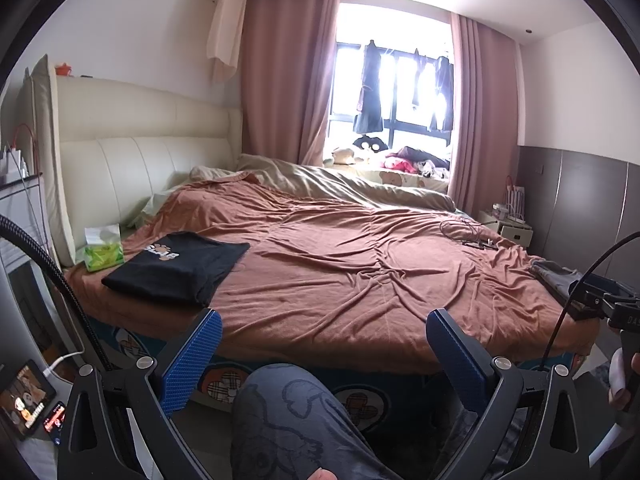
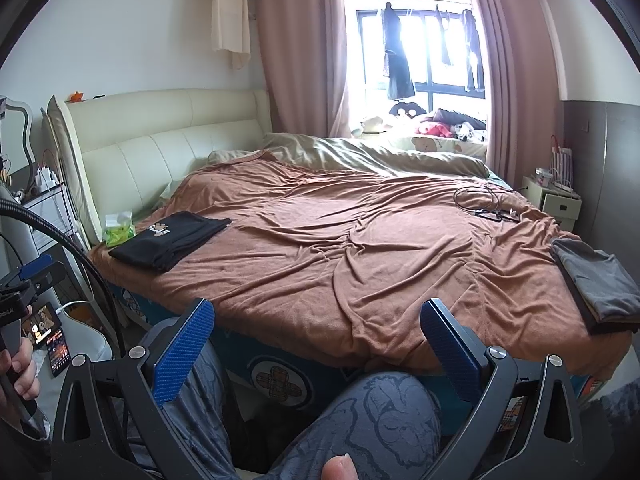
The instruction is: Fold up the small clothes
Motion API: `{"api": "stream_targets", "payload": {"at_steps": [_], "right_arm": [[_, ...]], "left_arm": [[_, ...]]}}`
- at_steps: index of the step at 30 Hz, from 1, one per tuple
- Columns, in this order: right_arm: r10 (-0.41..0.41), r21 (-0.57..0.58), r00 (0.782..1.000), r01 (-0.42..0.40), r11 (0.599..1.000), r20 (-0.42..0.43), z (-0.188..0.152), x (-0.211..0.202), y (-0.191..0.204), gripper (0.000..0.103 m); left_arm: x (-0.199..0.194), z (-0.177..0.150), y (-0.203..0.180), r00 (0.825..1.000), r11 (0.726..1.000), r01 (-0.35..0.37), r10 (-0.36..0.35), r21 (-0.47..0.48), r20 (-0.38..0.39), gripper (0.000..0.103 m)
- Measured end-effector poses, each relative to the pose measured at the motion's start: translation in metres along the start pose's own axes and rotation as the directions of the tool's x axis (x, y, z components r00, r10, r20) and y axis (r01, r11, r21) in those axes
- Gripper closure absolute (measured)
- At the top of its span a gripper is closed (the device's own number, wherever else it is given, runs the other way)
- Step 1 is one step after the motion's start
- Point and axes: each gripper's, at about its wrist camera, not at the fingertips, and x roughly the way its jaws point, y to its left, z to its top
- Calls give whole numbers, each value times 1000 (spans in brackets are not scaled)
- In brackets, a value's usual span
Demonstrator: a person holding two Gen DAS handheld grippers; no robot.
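Grey clothes (image 2: 596,280) at bed (image 2: 320,240) right edge, long axis probably running away; my right gripper (image 2: 316,344) nearer, left gripper (image 1: 324,344) farther, both spread, empty.

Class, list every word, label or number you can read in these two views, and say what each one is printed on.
"DAS", cut off by the frame edge: on the right tongs' body.
"...AI", only the ending legible: on the left tongs' body.
Print on the black T-shirt: too blurred to read.
Tablet and phone screens: too small to read.
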Motion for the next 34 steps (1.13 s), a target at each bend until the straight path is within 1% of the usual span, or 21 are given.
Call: {"api": "stream_targets", "payload": {"at_steps": [22, 24, 26, 28, 30, 34], "right_arm": [[3, -17, 1000, -3, 1000, -3, -2, 1, 2, 0], [4, -18, 1000, -4, 1000, -4, -2, 2, 2, 0], [4, -16, 1000, -4, 1000, -7, -2, 4, 1, 0], [3, -12, 1000, -3, 1000, -9, -2, 6, 1, 0], [0, -7, 1000, 0, 1000, -13, -1, 11, -1, 0], [0, 12, 999, 0, 1000, -40, 3, 30, -7, 0]], "left_arm": [[-4, -4, -2, 1000, 1000, 21, -21, 7, 5, 0], [-4, -3, -2, 1000, 1000, 7, -7, 5, 4, 0], [-3, -2, -2, 1000, 1000, -5, 5, 8, 2, 0], [-1, -2, -2, 1000, 1000, 12, -12, 8, 2, 0], [2, -1, -3, 1000, 1000, 8, -8, 9, 4, 0], [13, 4, -4, 1000, 1000, -1, 1, 24, 21, 0]]}}
